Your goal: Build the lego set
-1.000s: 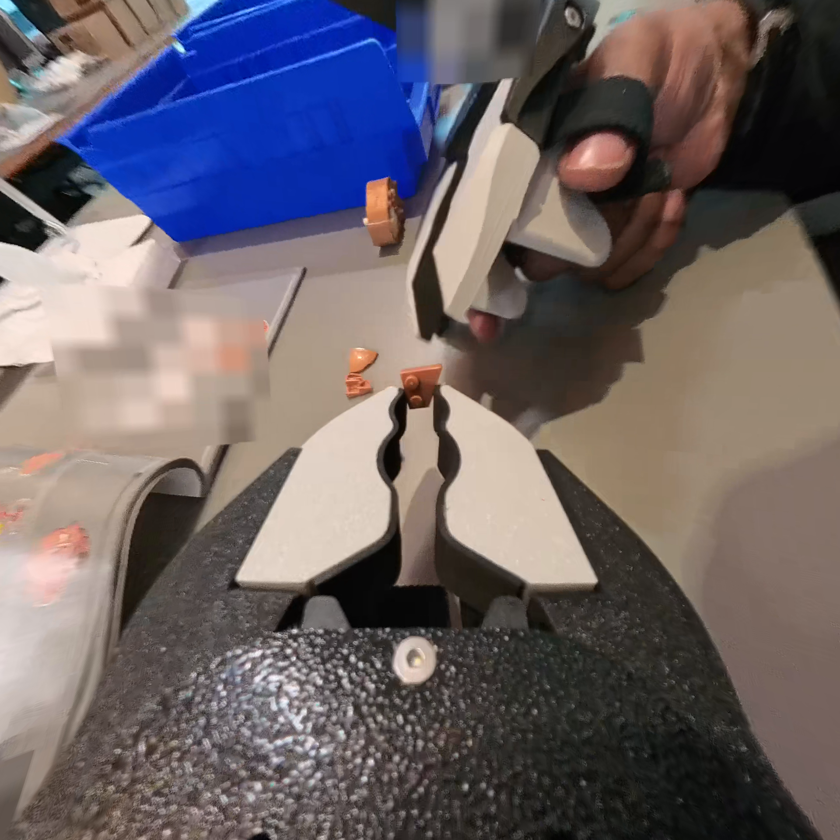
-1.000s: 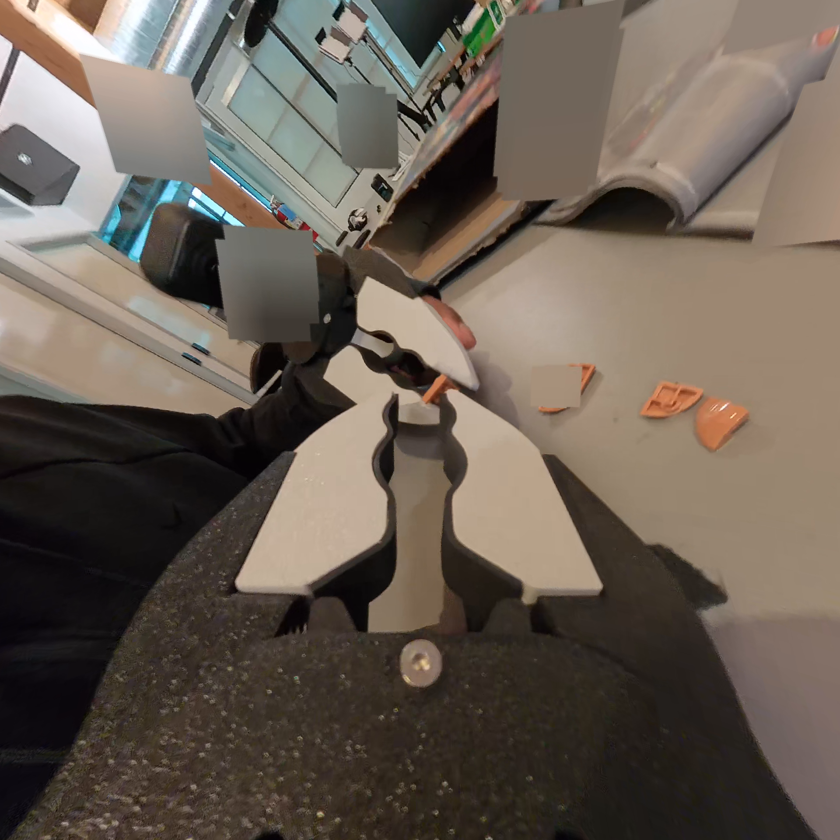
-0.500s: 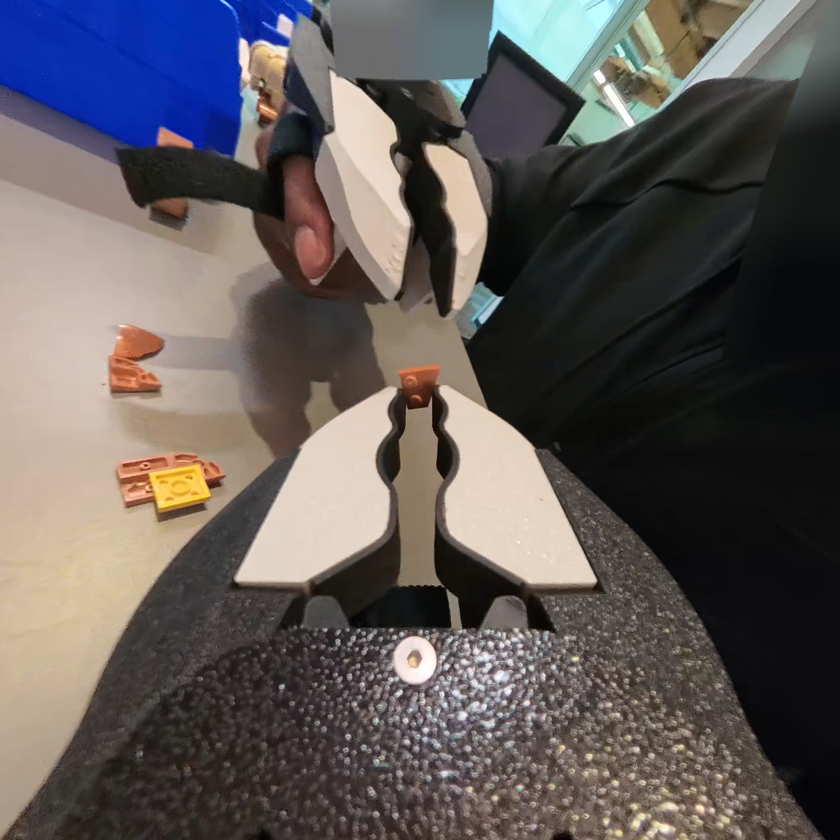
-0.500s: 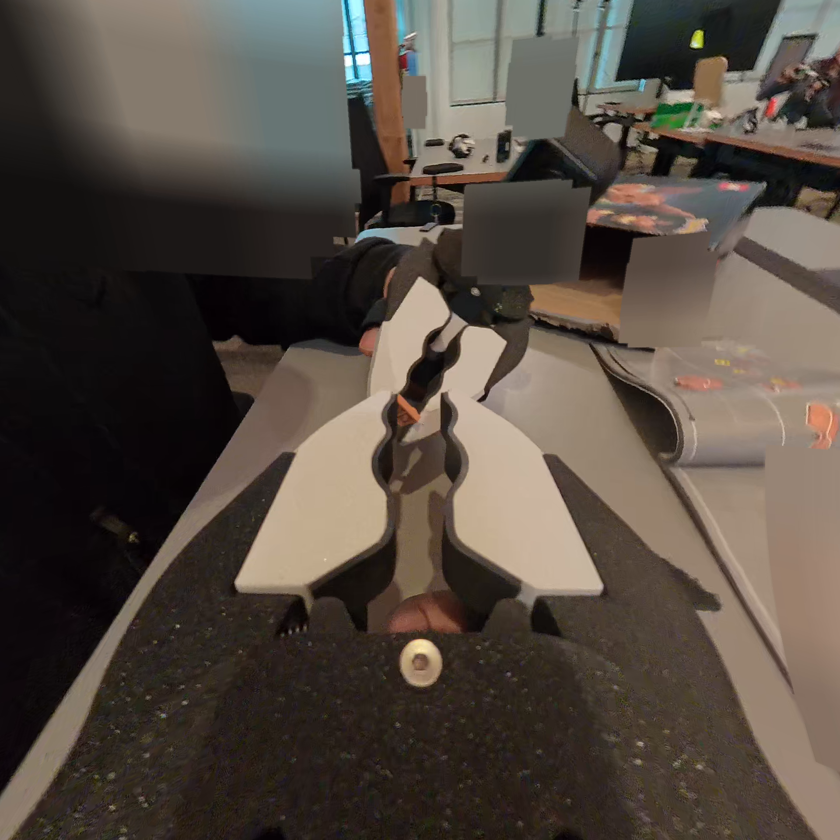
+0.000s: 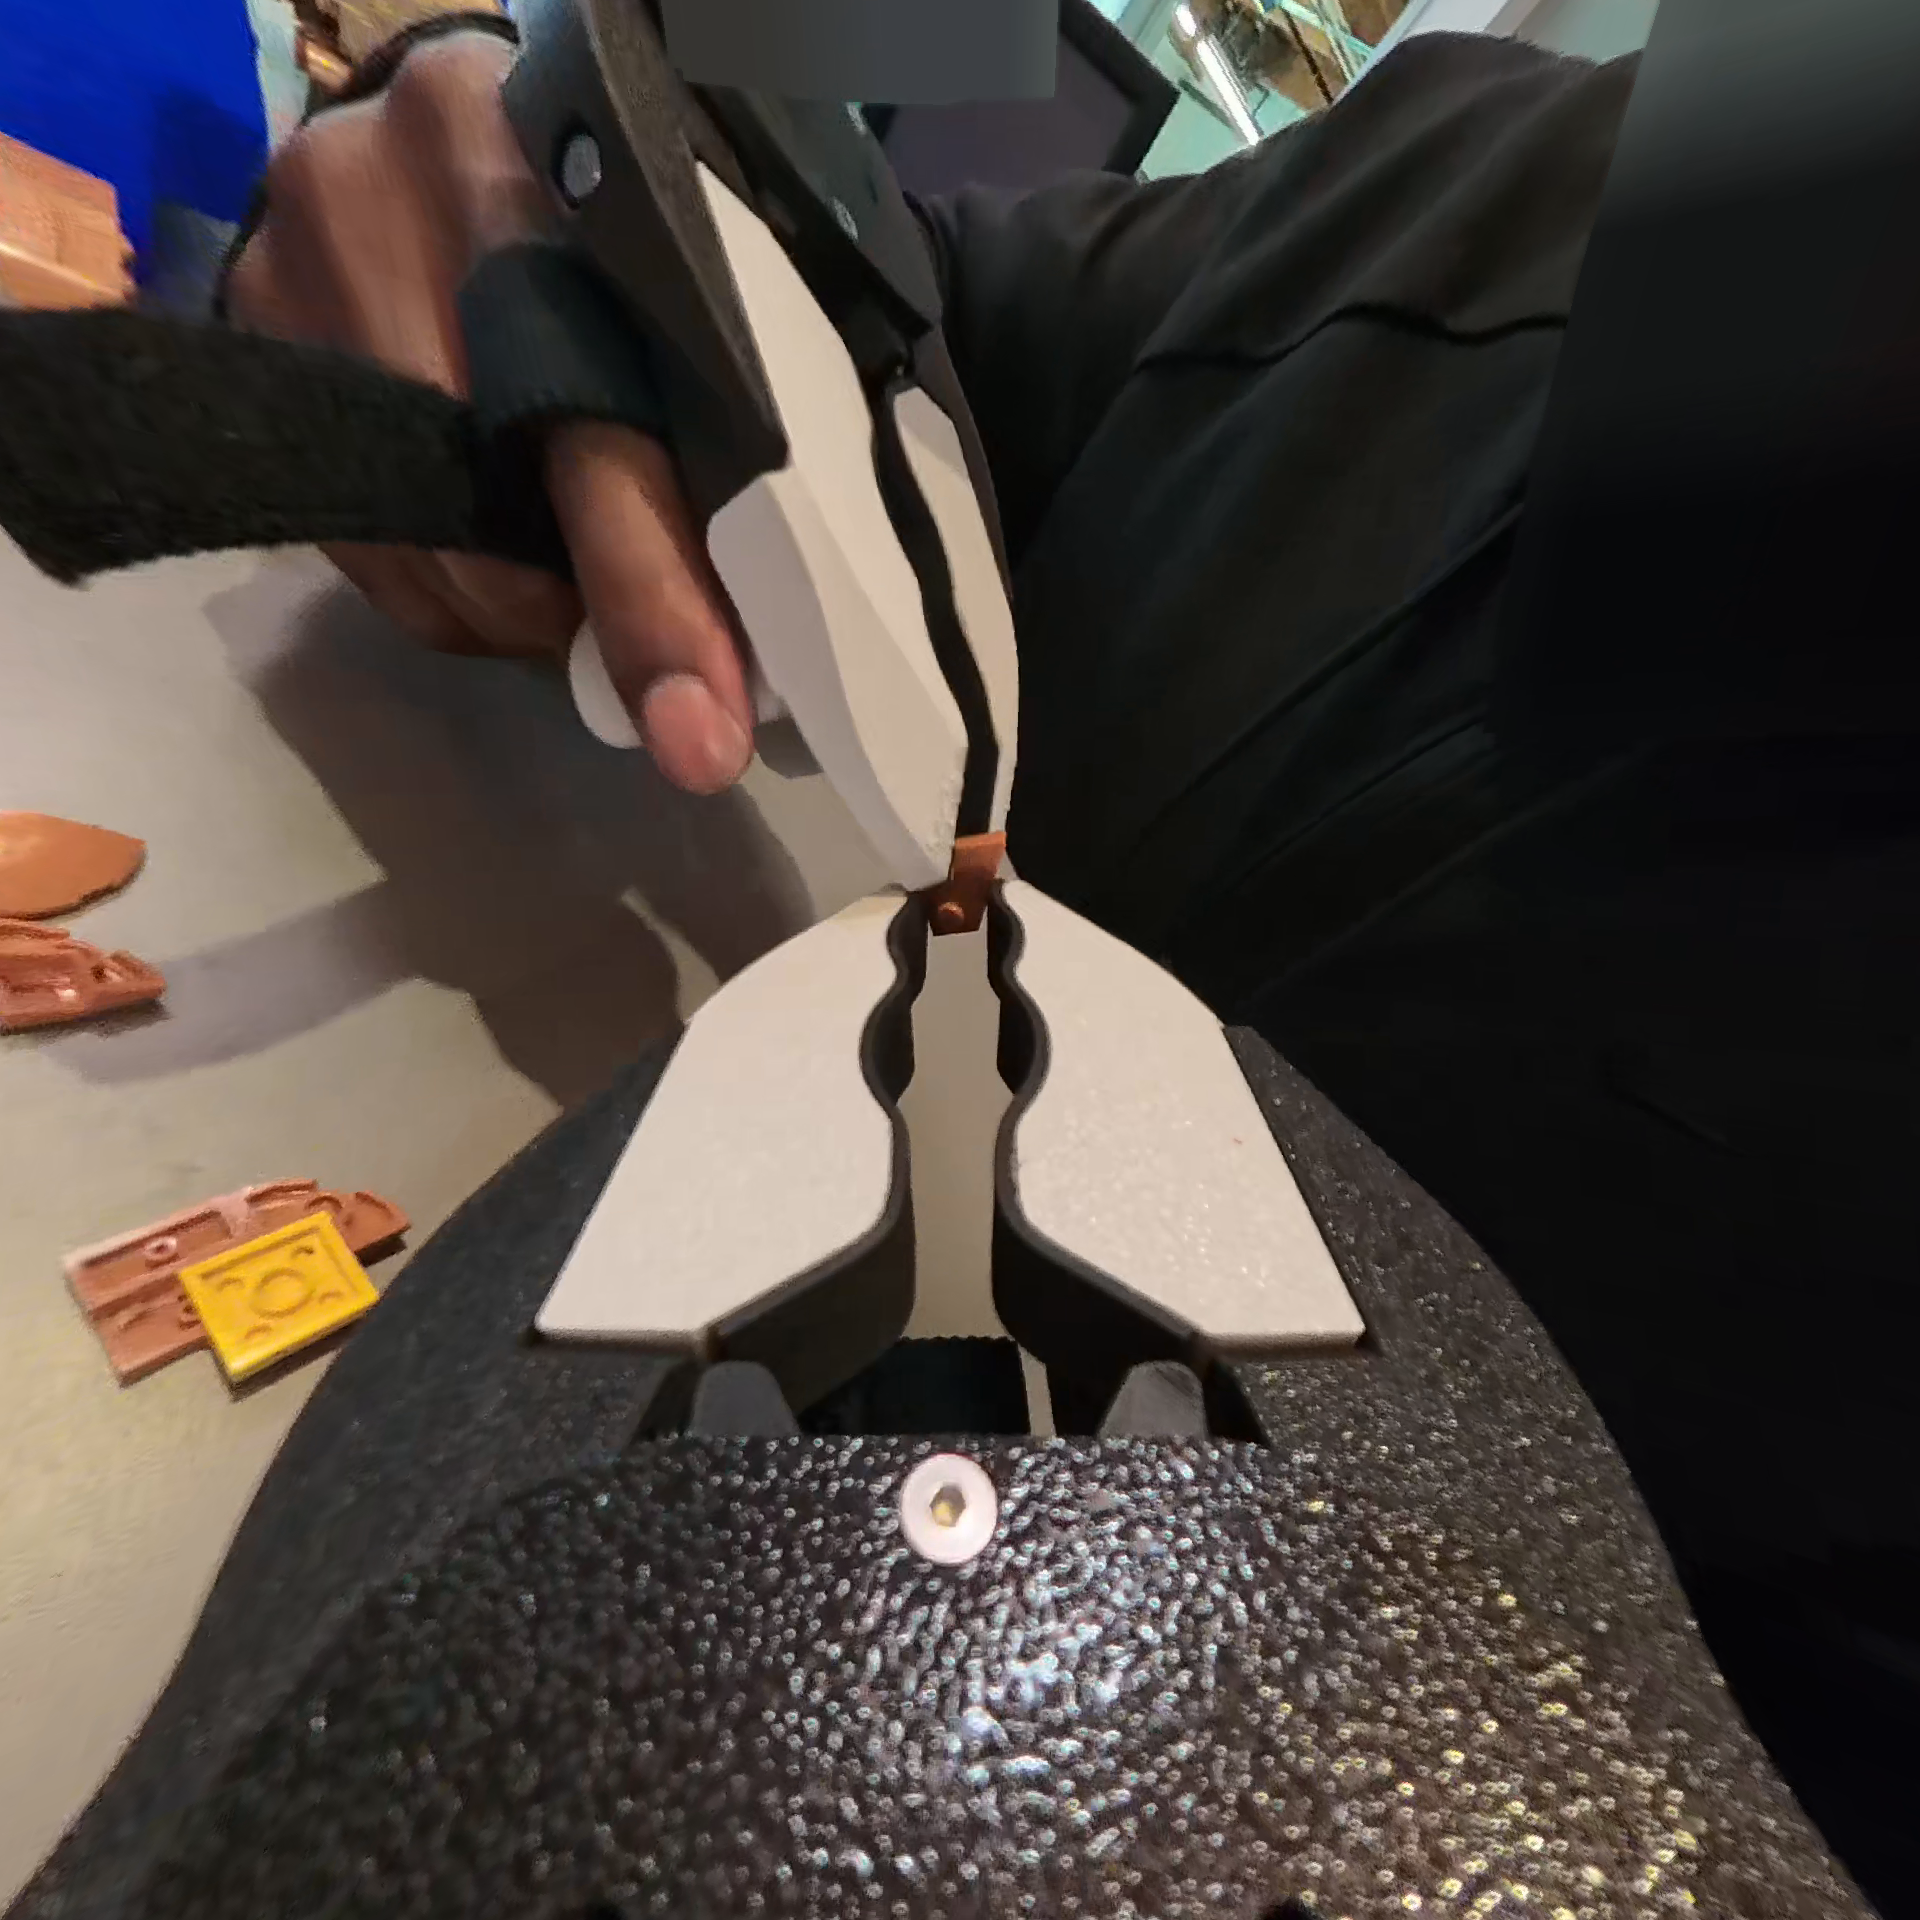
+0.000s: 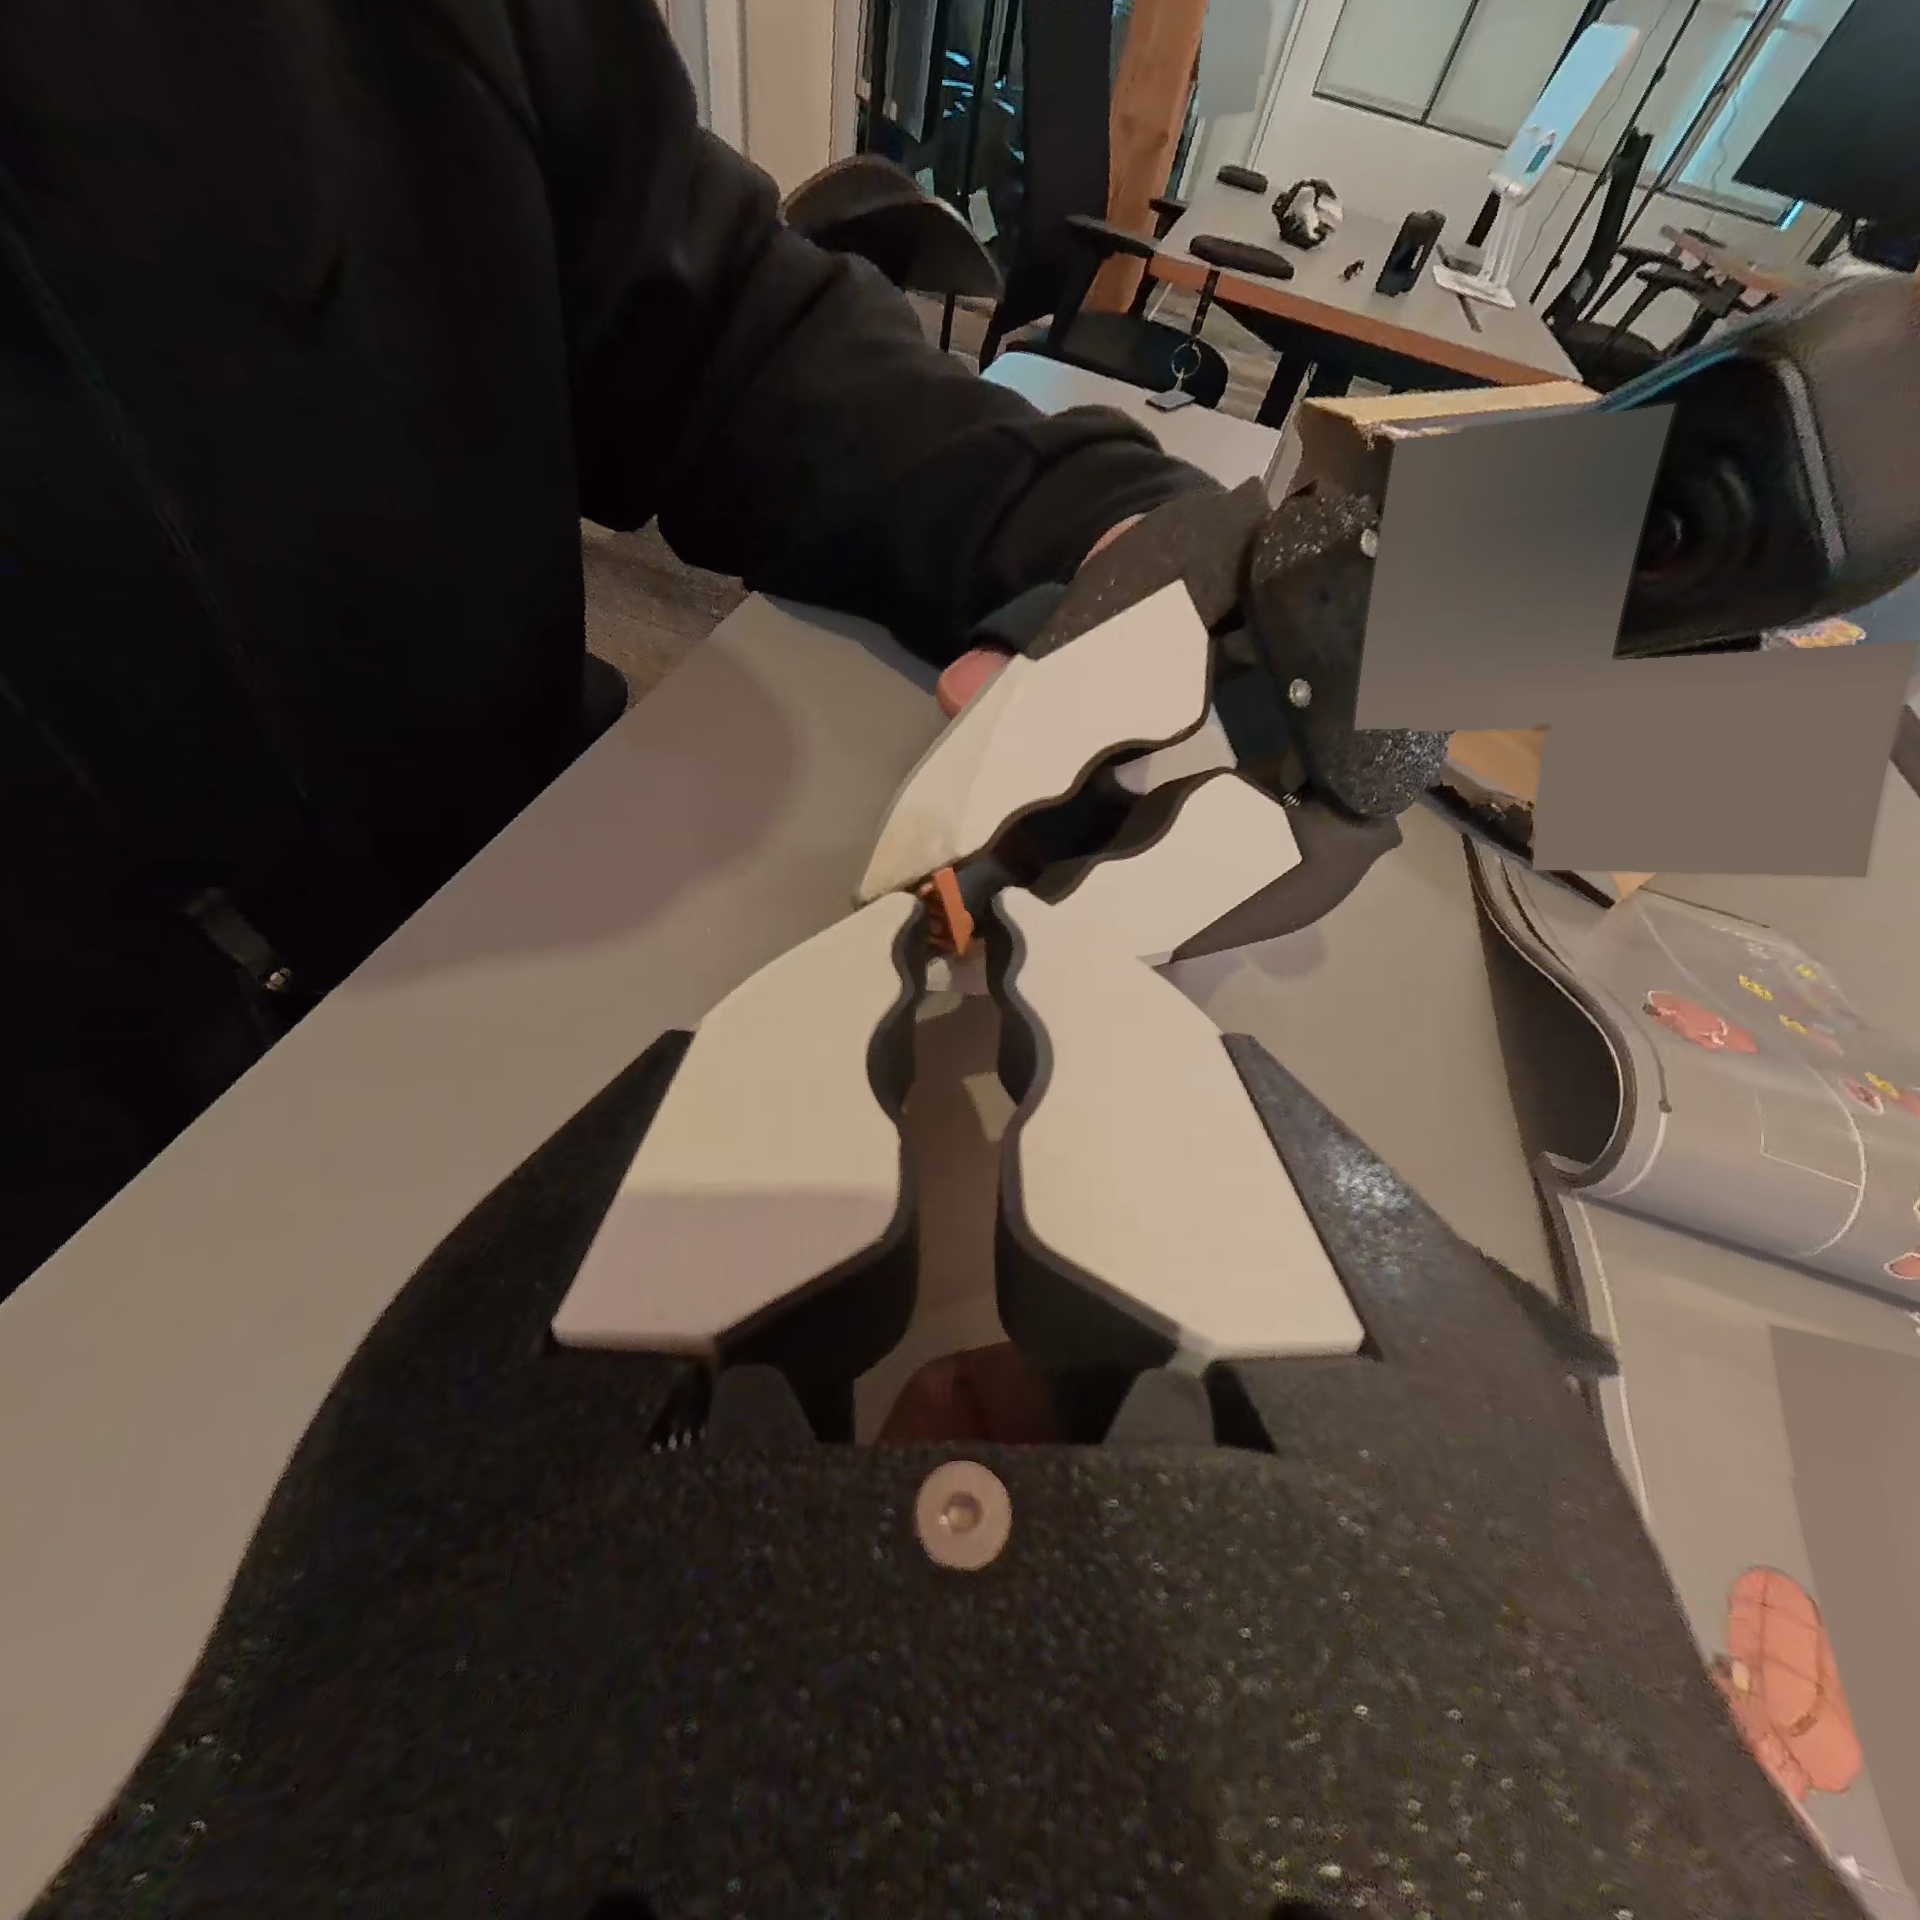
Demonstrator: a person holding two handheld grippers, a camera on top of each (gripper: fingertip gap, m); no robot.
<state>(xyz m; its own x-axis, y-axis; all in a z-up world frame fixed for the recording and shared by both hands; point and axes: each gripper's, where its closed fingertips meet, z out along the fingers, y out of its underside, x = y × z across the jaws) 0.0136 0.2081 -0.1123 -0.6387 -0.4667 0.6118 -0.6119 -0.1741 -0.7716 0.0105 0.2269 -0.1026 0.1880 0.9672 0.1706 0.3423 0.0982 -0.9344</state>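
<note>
My right gripper (image 5: 982, 831), apart from it before, has now closed onto the small orange brick (image 5: 966, 894) my left gripper (image 5: 961, 914) pinches above the table (image 5: 312, 1039).

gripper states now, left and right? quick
Left gripper: closed on small orange brick piece.
Right gripper: closed on the same piece's other end, tip to tip.

Each wrist camera looks along its own tongs, facing the other closely, sharing the orange piece (image 5: 971, 883).
</note>
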